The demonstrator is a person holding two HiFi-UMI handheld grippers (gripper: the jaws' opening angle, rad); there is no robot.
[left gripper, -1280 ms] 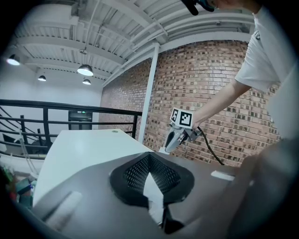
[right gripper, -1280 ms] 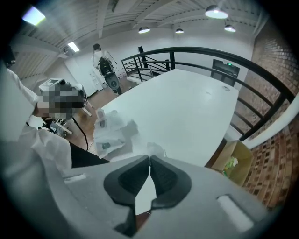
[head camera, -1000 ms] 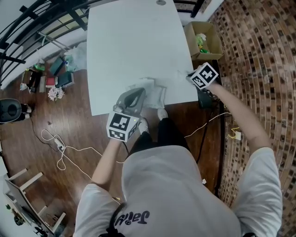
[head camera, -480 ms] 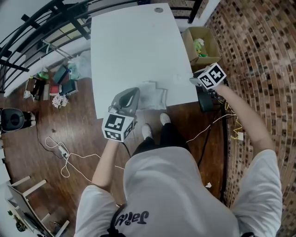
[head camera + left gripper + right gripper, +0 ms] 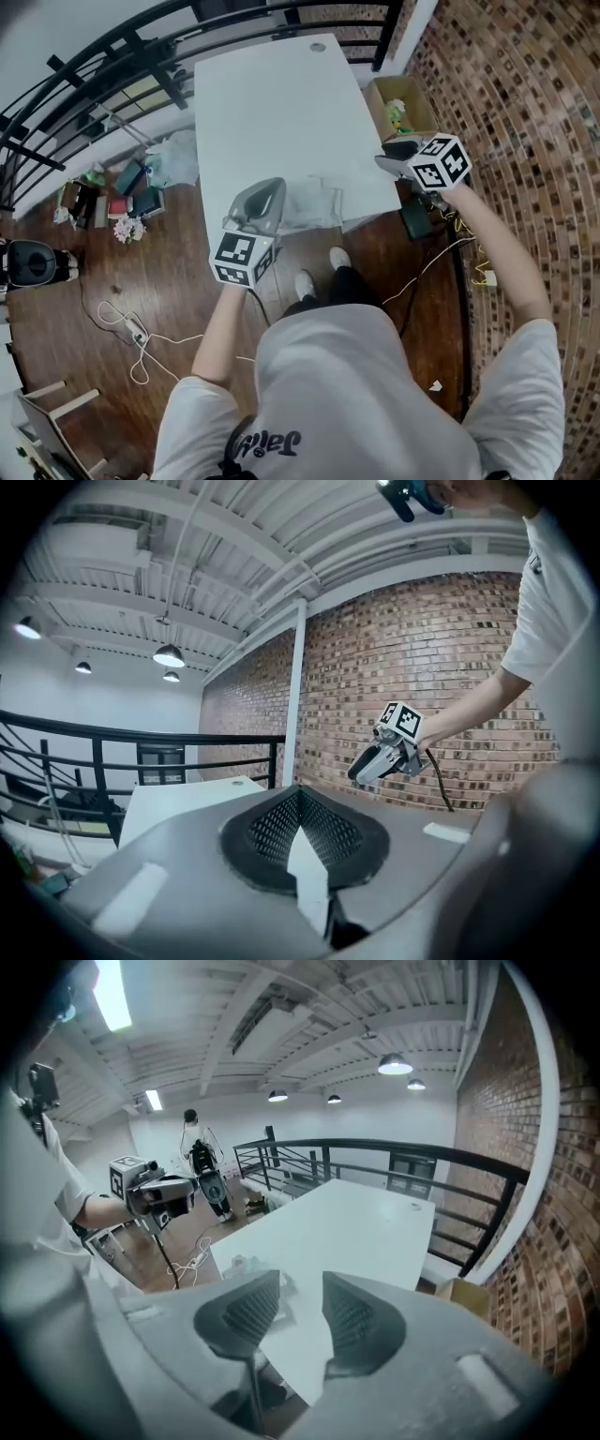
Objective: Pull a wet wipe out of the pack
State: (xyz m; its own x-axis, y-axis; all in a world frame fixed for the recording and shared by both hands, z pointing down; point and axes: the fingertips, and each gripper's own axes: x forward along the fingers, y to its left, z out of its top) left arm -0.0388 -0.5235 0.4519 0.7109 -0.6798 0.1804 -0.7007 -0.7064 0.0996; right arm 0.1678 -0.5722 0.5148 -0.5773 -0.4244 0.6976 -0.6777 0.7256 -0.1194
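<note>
Both grippers are up off the table, a change from a second ago when they were low at its near edge. Nearest the body, the left gripper (image 5: 274,187) had been pressed down on the pack. It now hangs above the pack's left end with its jaws drawn together at the tips. A white sliver (image 5: 307,874) shows between them in the left gripper view. Whether that is a scrap of wipe or only something pale behind the jaws cannot be told.

Just past it, the pack (image 5: 316,202) lies crumpled at the near edge of the table (image 5: 272,103) in much the same spot as before. It looks let go rather than carried off.

Further right, the right gripper (image 5: 384,155) was pinched tight at the table's right edge a second ago. It has since risen clear of the corner, and its jaws now stand a little way apart with nothing between them; only the table top shows through the gap.

With the jaws parted and both hands lifted, the pull appears to be over and the wipe released. No loose wipe can be picked out against the white top, so where it landed stays unsettled.

Beyond the far right corner, a cardboard box (image 5: 403,98) sits on the floor, untouched.
</note>
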